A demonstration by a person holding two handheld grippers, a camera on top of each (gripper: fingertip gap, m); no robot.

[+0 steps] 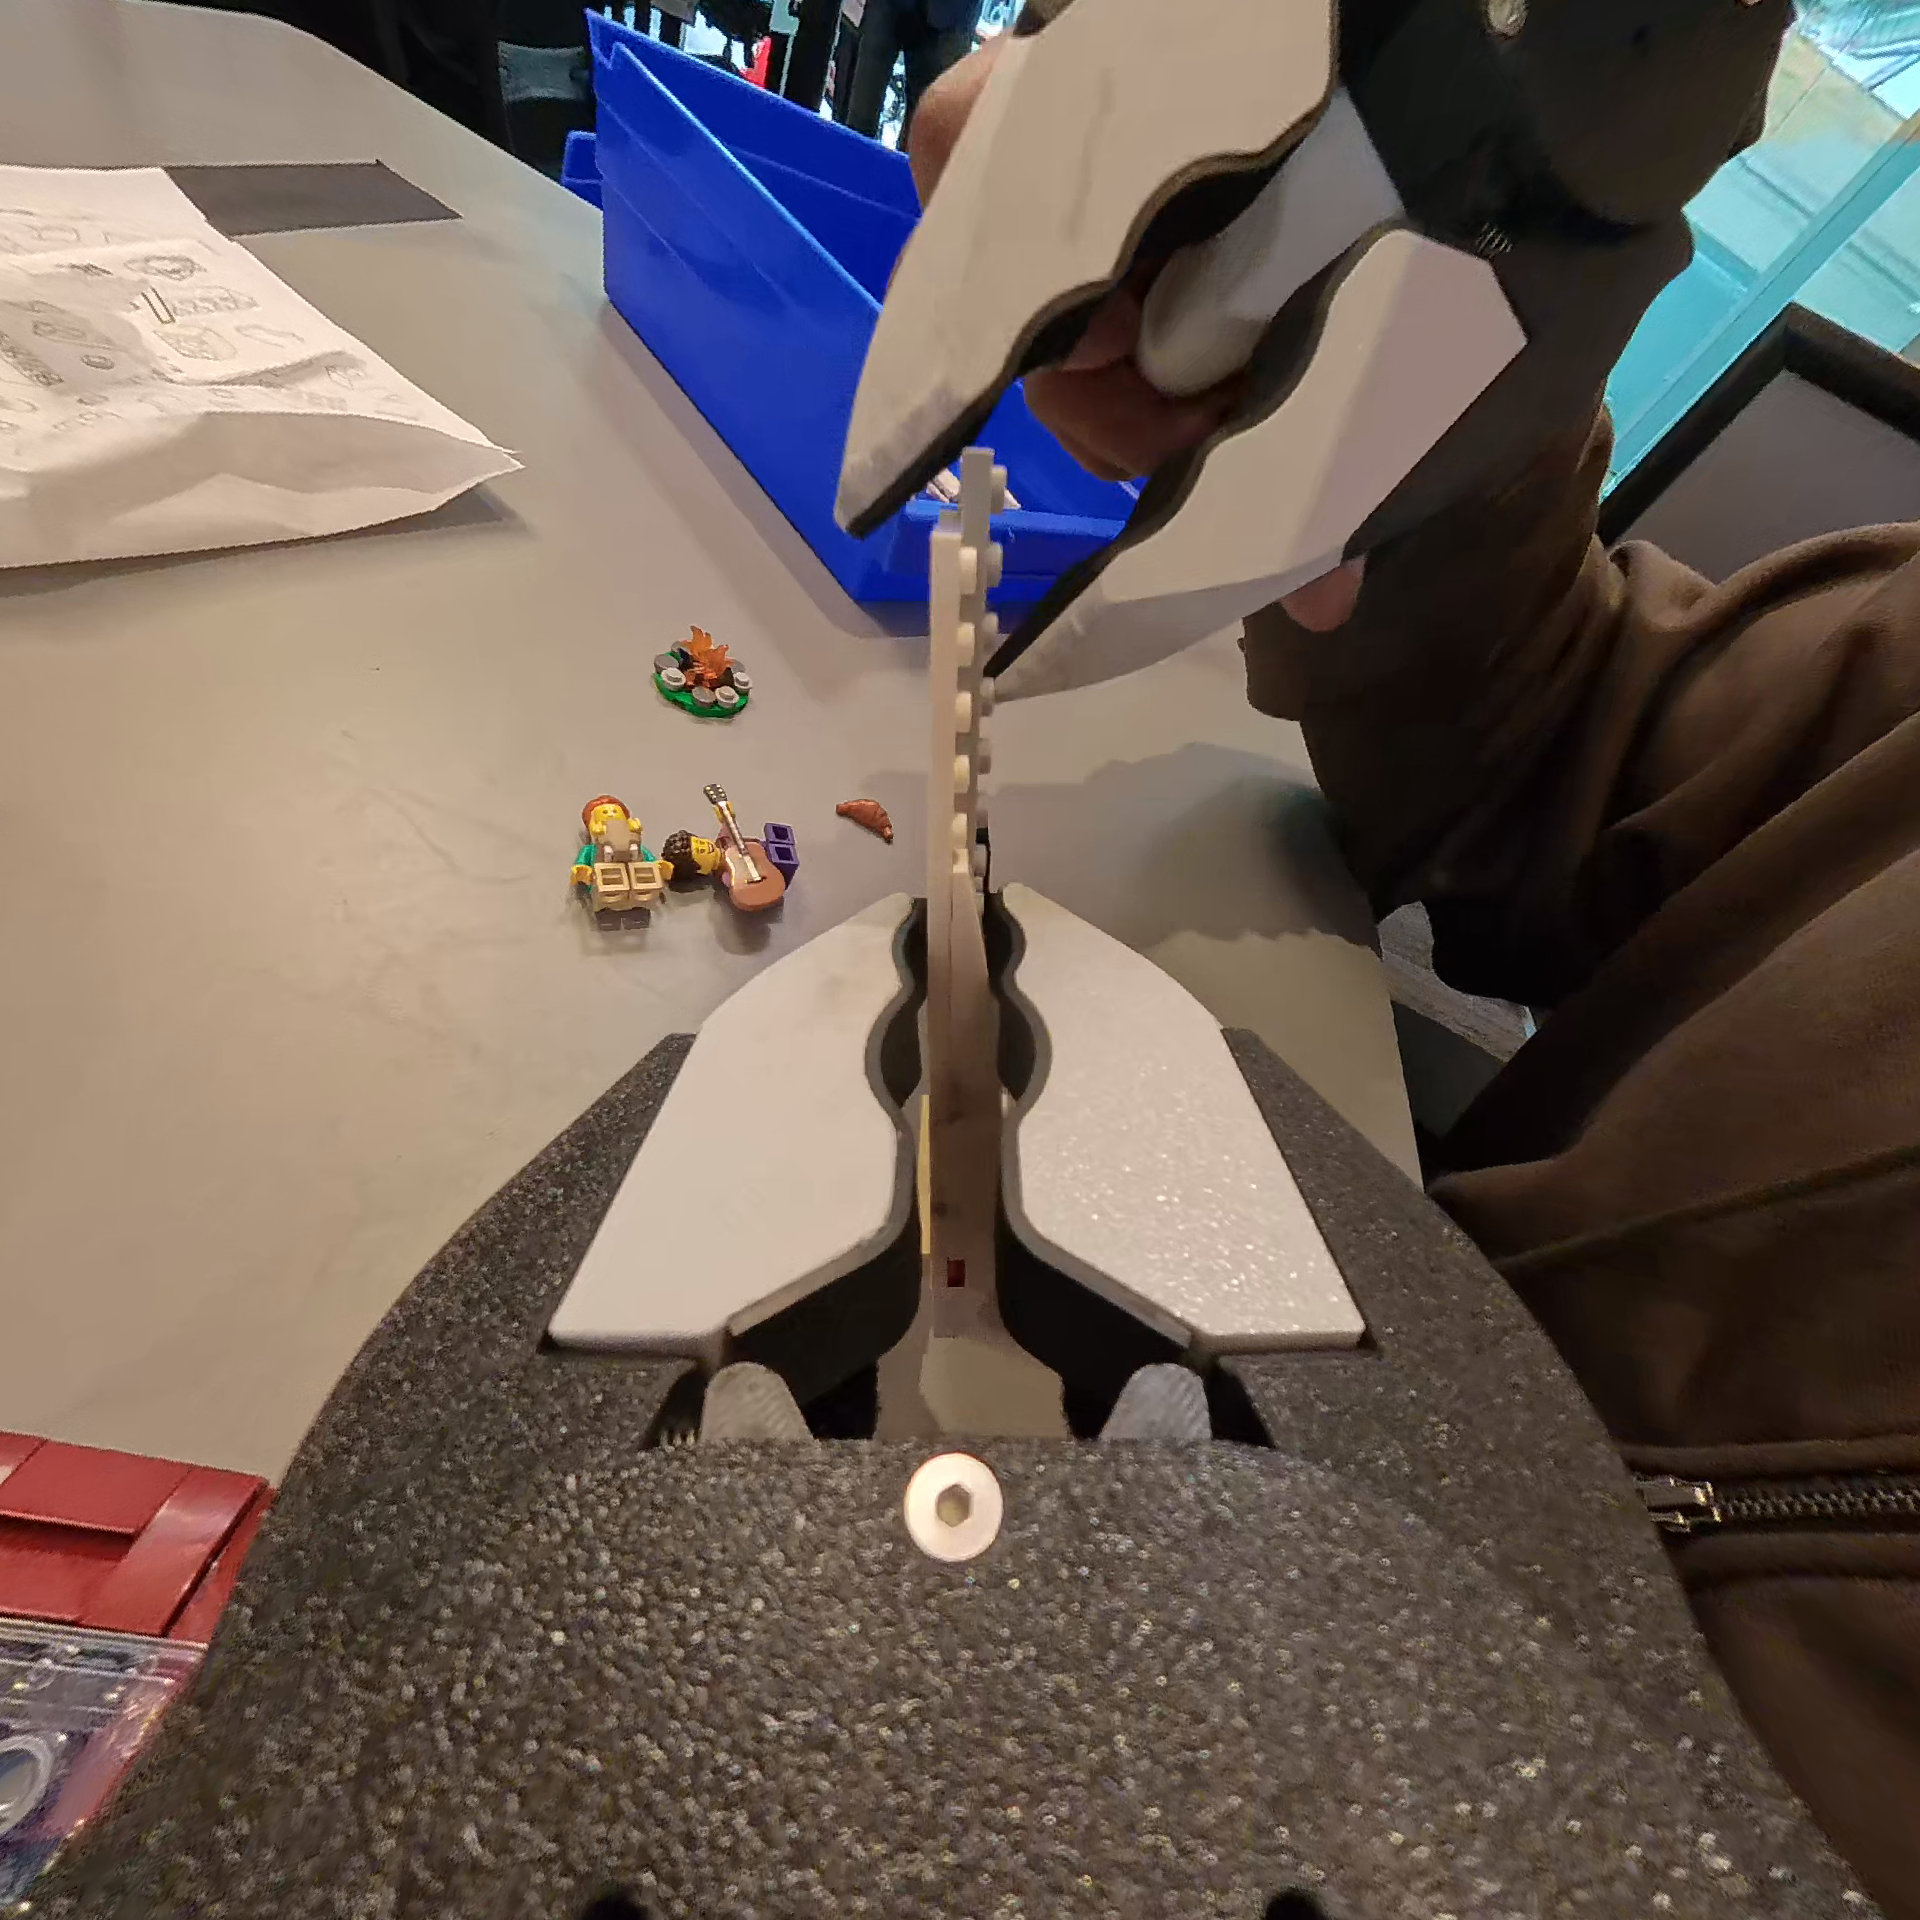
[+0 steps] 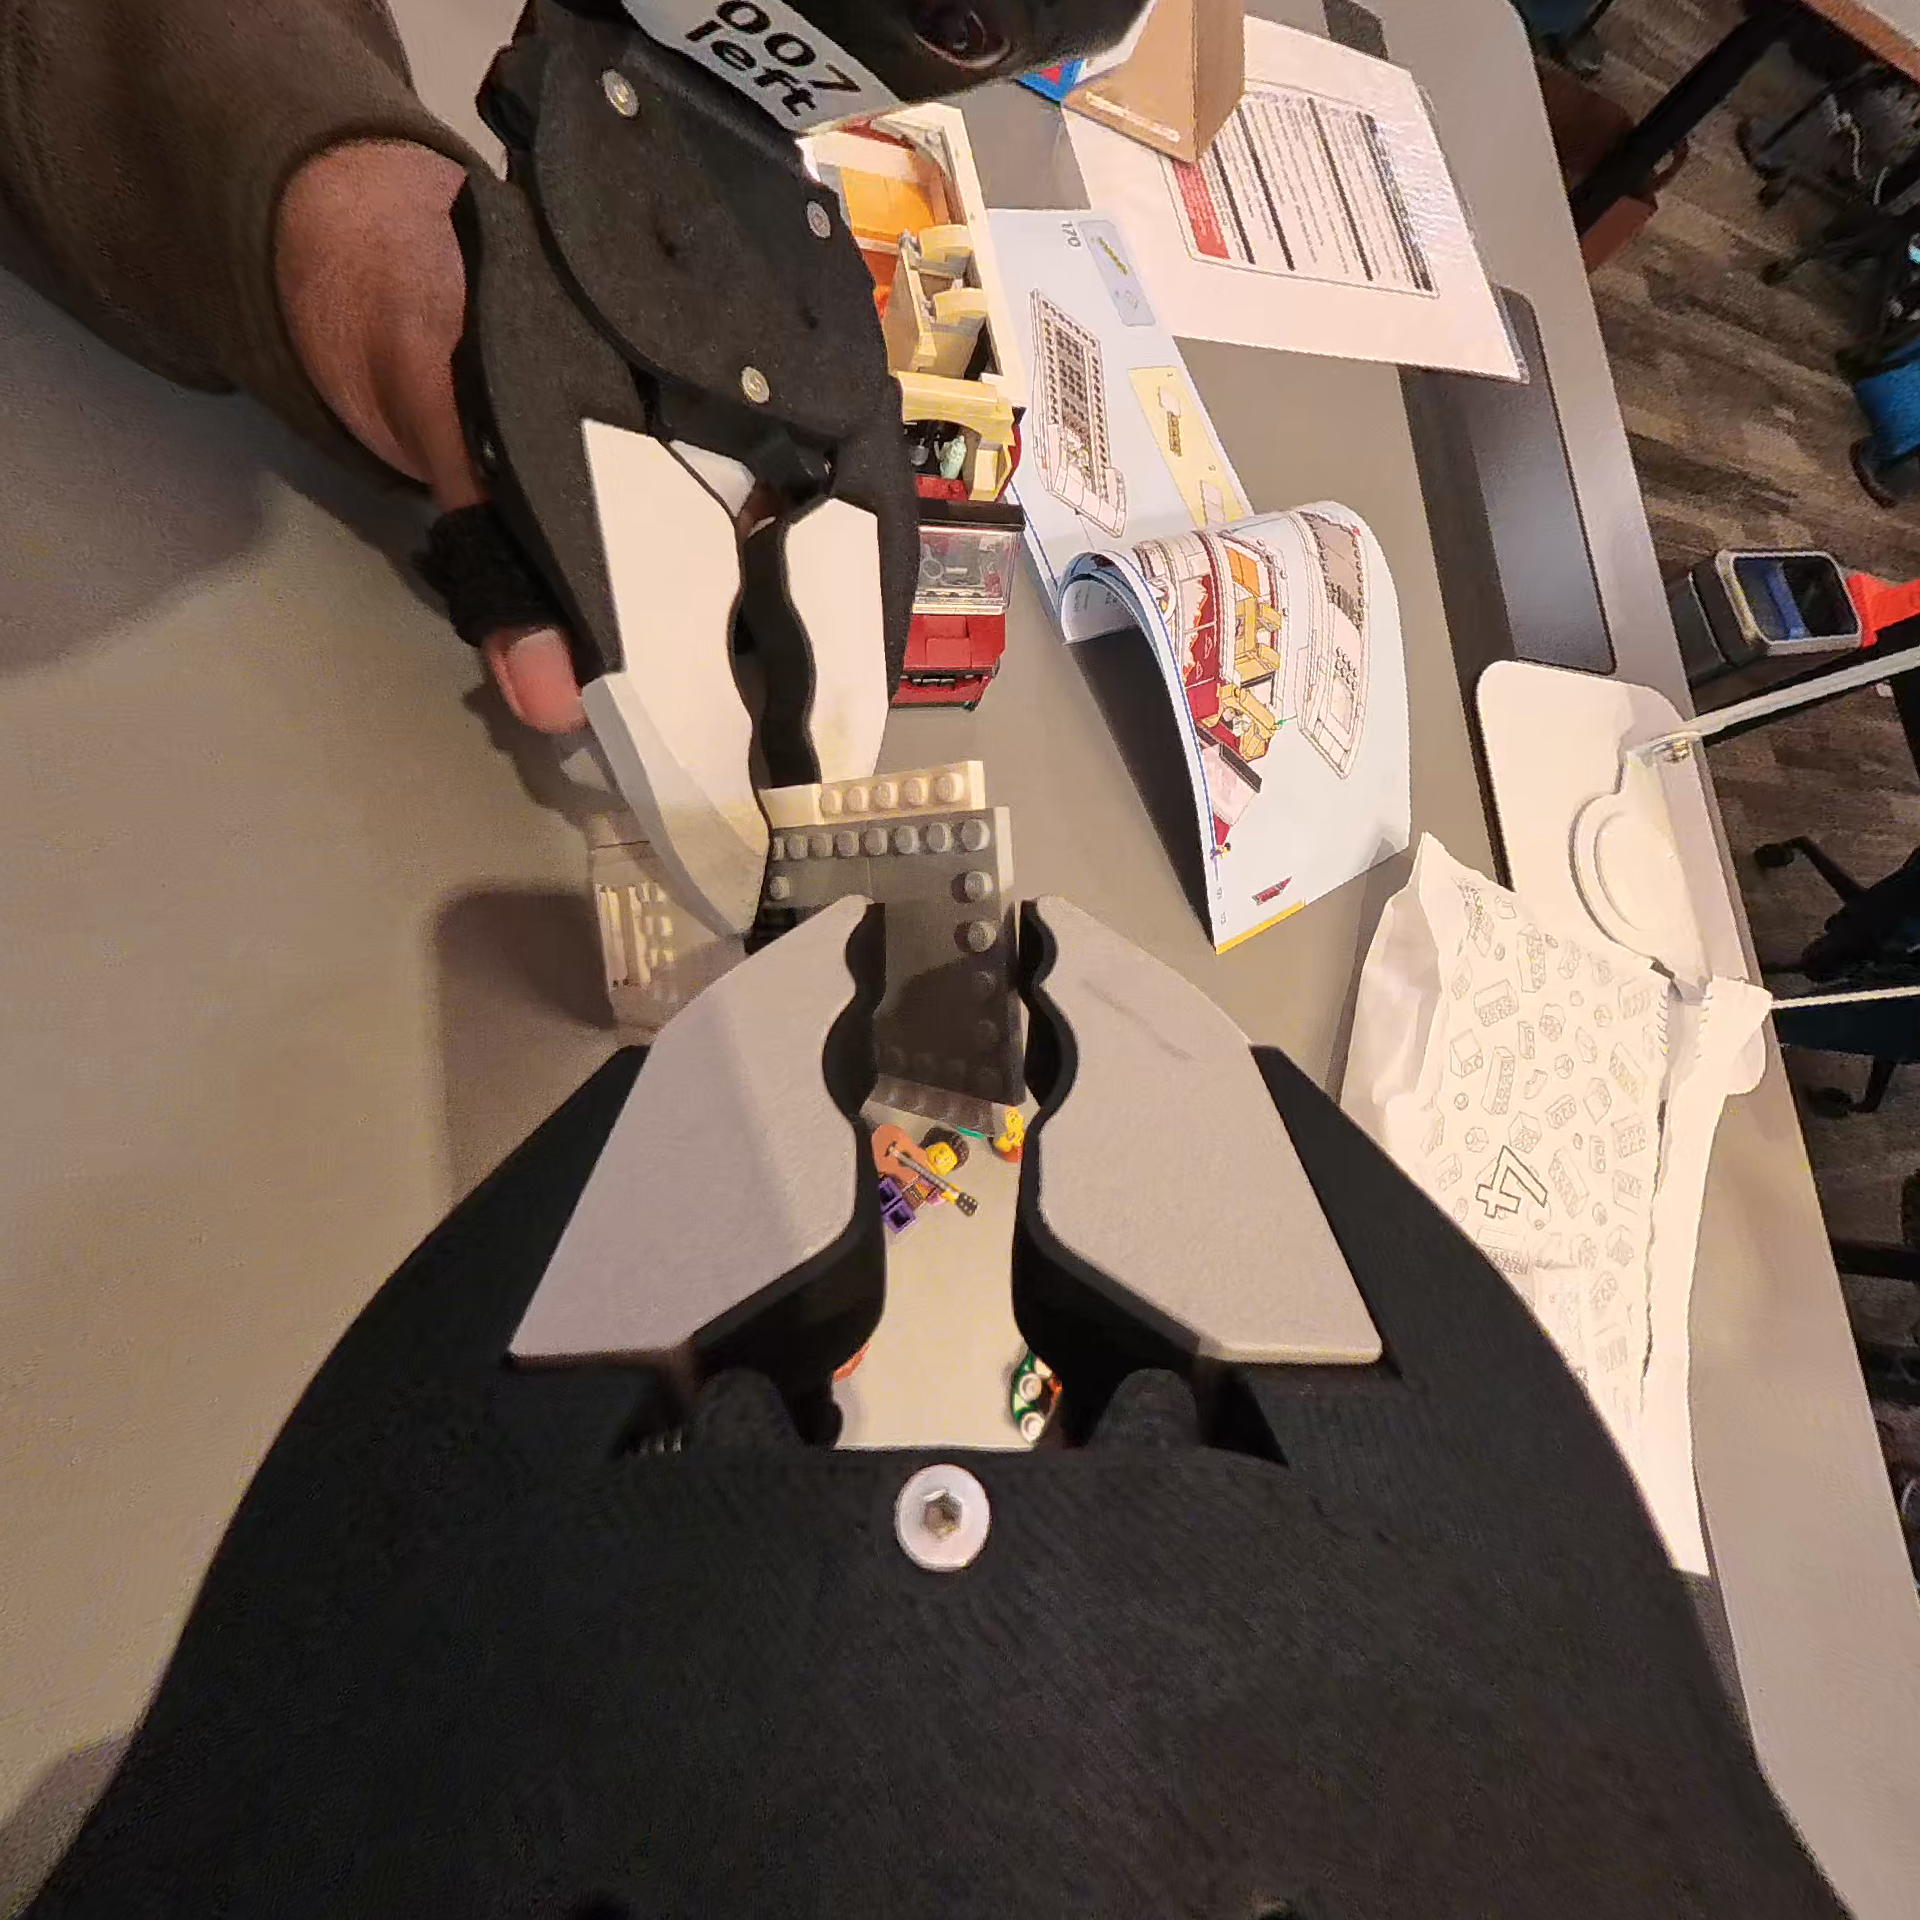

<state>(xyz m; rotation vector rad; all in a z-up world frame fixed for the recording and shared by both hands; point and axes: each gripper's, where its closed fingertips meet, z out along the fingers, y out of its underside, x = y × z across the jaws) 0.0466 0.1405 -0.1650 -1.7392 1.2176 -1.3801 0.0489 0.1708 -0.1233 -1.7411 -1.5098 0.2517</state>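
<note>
We clamp grey plate assembly (image 1: pixel 961 727) edge-on in left gripper (image 1: pixel 961 914); right gripper (image 2: pixel 945 914) straddles it, contact unclear. Keep plate steady, squeeze squarely.

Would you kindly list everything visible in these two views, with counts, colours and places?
Studded plate assembly: one, grey and cream, clamped in left claw.
Minifigures: two, lying on table; brown guitar beside them.
Campfire piece: one, green base.
Croissant piece: one, brown.
Bin: one, blue, far side.
Red model: one, behind left claw.
Instruction booklet: one, open.
Paper bag: one, white.
Left claw: shut on assembly.
Right claw: jaws either side of the assembly.
</note>
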